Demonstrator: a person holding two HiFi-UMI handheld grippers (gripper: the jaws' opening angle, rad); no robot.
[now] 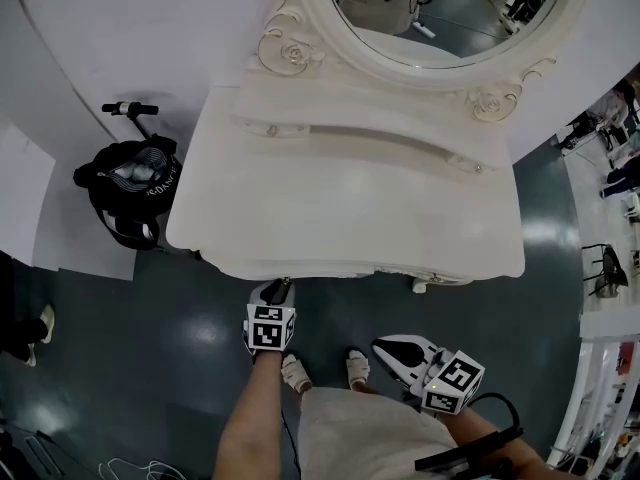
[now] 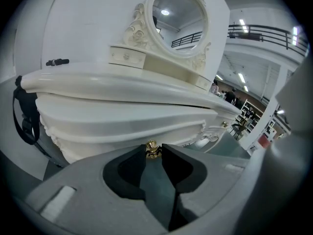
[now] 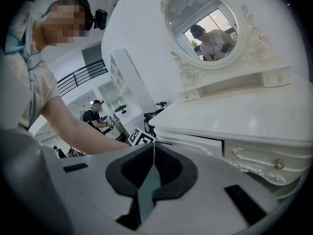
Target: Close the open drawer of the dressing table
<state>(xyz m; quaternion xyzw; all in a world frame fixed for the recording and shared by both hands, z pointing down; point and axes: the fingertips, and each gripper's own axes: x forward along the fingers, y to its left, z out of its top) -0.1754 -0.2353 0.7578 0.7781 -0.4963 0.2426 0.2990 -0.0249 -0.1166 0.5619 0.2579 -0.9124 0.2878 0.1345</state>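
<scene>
Pinching knob (image 2: 152, 149) (left gripper (image 2: 153, 153)), under tabletop edge (image 2: 146, 89)

The dressing table (image 1: 350, 208) stands at the person's 12 o'clock, with the mirror (image 1: 440, 8) on its far edge. A bag (image 1: 130, 188) lies on the floor at the table's 9 o'clock. The left gripper (image 1: 283, 288) meets the near edge at 6 o'clock, a knob (image 2: 152, 149) between its jaws. The right gripper (image 1: 390, 348) hangs at 5 o'clock, apart
</scene>
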